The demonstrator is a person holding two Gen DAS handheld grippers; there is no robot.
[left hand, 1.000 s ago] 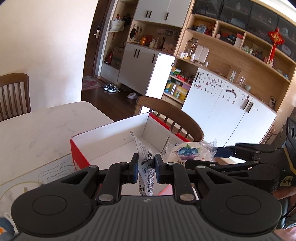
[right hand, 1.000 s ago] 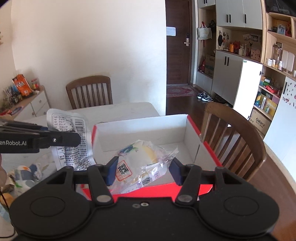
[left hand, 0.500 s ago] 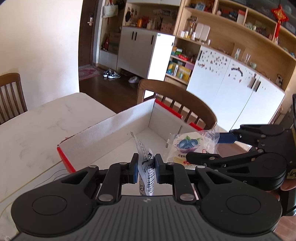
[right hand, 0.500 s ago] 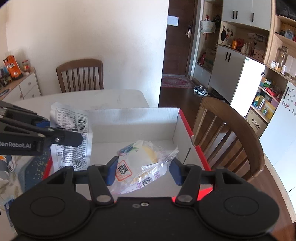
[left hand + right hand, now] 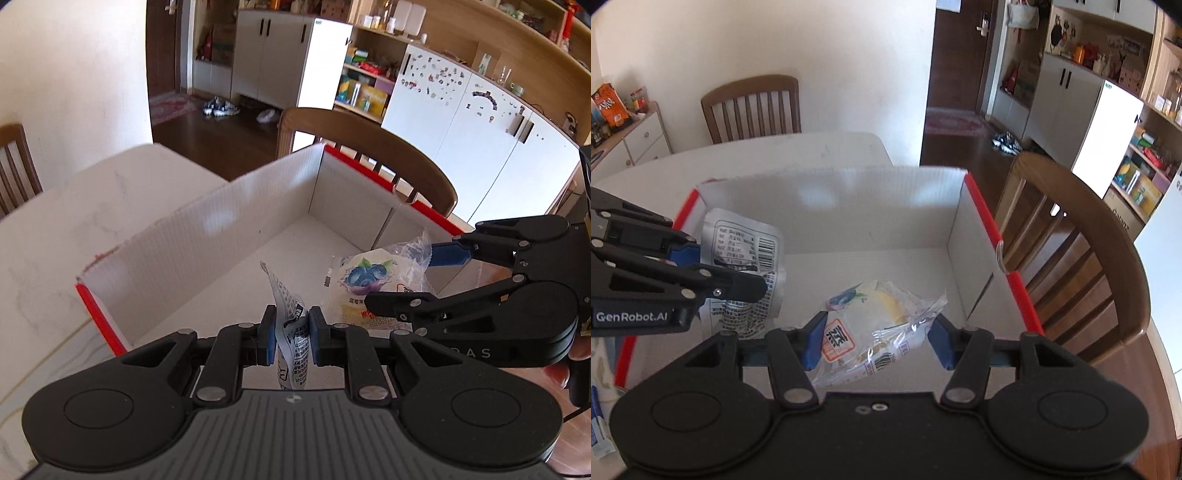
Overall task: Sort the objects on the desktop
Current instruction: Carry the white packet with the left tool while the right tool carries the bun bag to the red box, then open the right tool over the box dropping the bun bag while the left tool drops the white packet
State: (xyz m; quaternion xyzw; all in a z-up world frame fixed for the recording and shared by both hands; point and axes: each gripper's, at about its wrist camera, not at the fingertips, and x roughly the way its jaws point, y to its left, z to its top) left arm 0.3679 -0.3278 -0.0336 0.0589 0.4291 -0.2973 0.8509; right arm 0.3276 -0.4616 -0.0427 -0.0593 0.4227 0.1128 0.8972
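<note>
Both packets are held above the open white box point(image 5: 871, 206), whose outside is red and which stands on the pale tabletop point(image 5: 92, 206), presumably so that they can be dropped inside. The left tool point(image 5: 291, 338) is clenched on the edge of a thin printed sachet point(image 5: 290, 325), which hangs edge-on between the pads. The right tool point(image 5: 877, 341) holds a clear-wrapped blueberry bun point(image 5: 875, 321) across its width; its jaws stand wide yet press the crinkled wrapper at both sides. The sachet is just beside the bun, over the box's near half. The box floor looks bare beneath them.
</note>
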